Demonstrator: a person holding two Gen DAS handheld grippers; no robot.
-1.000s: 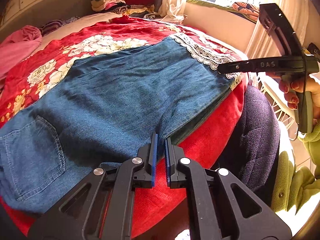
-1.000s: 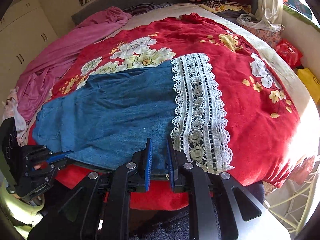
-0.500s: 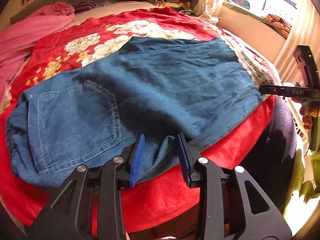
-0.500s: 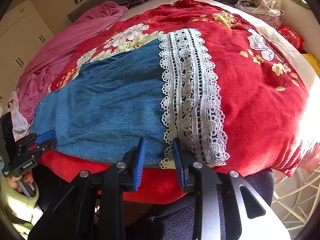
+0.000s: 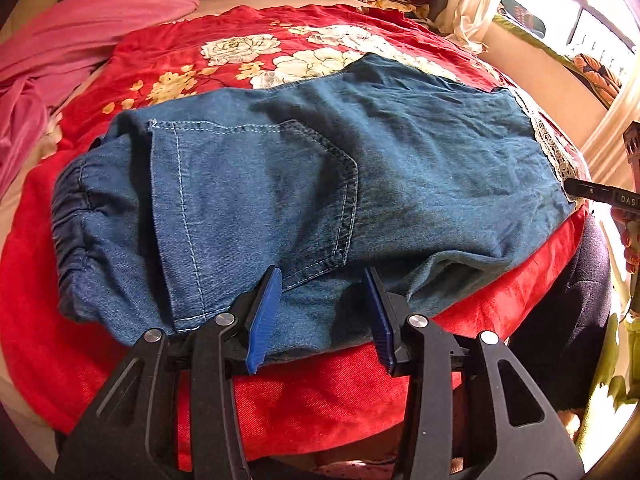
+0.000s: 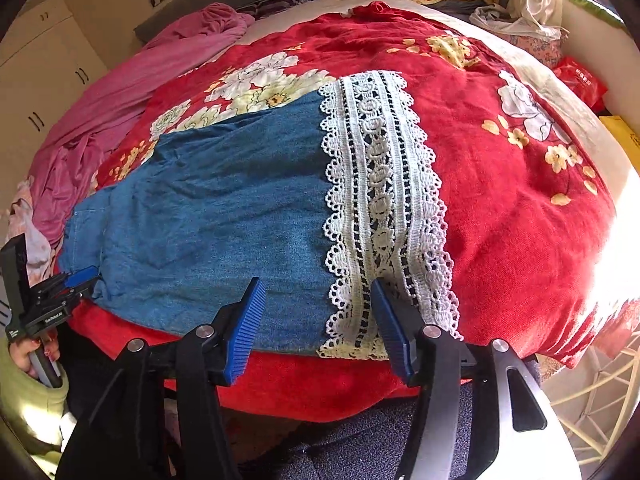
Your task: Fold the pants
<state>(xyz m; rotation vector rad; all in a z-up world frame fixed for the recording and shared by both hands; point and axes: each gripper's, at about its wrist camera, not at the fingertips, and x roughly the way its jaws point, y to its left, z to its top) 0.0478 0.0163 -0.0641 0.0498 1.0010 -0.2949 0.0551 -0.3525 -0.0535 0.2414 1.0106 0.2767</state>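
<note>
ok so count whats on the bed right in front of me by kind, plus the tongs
denim pants: 1
red floral bedspread: 1
pink cloth: 1
tongs: 2, left tongs and right tongs, both open
total: 5

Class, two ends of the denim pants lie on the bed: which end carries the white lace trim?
The leg end of the pants, beside the right gripper, carries the lace trim. The other end, beside the left gripper, has a gathered waistband.
</note>
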